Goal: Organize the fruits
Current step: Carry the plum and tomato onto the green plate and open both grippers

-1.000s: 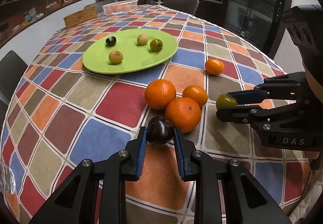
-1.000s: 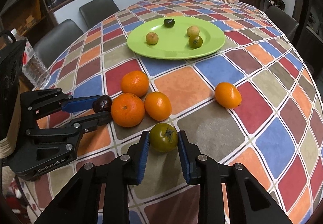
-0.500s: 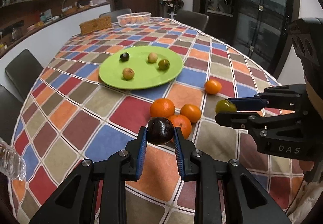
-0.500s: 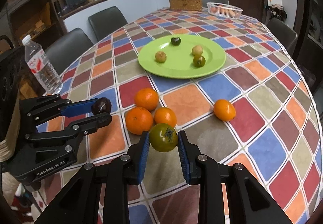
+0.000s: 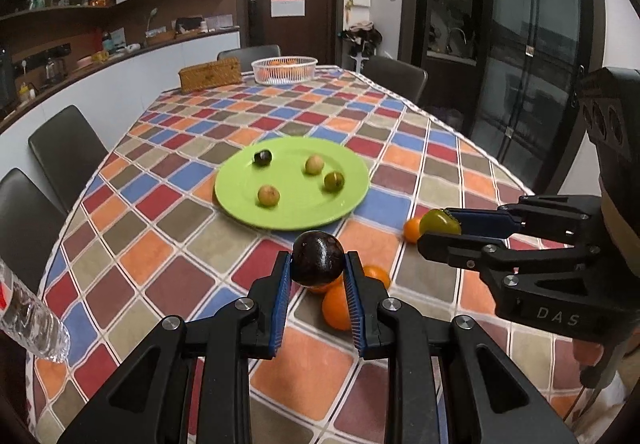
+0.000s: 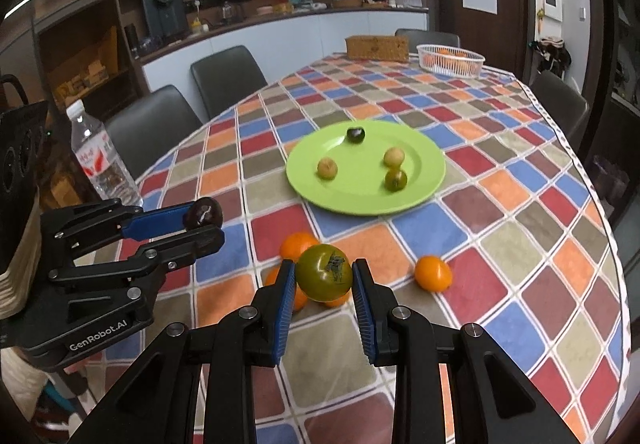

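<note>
The left hand-held gripper [image 5: 318, 276] is clamped on a glossy, dark purple round plum [image 5: 318, 258], held above the worktop [image 5: 168, 244] with its checked multicolour cloth. The right hand-held gripper [image 6: 324, 284] is clamped on a smooth greenish-brown round tomato [image 6: 324, 272]. Four small round fruits lie on the flat lime-green round plate [image 6: 424, 179]. Four dimpled oranges sit on the cloth, one orange [image 6: 433, 274] apart.
</note>
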`<state>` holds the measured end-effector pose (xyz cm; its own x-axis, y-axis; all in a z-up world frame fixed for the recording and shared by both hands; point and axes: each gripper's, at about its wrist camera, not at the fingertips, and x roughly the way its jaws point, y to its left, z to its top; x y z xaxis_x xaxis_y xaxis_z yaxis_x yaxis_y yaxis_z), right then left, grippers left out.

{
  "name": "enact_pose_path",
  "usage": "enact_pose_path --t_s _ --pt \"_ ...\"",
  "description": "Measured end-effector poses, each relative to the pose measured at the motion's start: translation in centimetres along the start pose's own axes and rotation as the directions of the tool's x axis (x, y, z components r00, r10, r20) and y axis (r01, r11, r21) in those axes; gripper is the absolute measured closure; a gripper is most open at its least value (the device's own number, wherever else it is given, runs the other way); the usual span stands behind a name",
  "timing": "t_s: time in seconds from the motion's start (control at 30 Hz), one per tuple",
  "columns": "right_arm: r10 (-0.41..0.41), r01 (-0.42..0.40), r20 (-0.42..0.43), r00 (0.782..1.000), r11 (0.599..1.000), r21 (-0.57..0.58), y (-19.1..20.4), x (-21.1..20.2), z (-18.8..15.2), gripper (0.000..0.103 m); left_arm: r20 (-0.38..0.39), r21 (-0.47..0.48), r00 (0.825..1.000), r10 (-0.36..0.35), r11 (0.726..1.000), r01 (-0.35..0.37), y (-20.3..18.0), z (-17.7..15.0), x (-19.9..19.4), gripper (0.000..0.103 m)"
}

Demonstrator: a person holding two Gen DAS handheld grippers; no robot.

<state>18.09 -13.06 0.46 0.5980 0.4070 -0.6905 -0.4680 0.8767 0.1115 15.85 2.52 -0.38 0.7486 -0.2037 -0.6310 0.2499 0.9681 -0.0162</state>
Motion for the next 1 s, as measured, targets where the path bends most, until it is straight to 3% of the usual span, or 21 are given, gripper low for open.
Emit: enact_pose_path --t_s 0.43,1.0 --pt "-0.003 0.003 0.075 0.997 1.0 -0.012 -1.3 0.1 4.0 0.073 0.043 -0.023 0.999 0.0 1.0 0.001 0.2 3.7 1.1 0.077" --pt "0.002 0.002 0.073 0.997 0.998 -0.059 -1.7 4.3 9.7 0.073 0.031 -0.057 1.0 0.005 0.998 -0.003 4.2 8.4 5.0 0.077"
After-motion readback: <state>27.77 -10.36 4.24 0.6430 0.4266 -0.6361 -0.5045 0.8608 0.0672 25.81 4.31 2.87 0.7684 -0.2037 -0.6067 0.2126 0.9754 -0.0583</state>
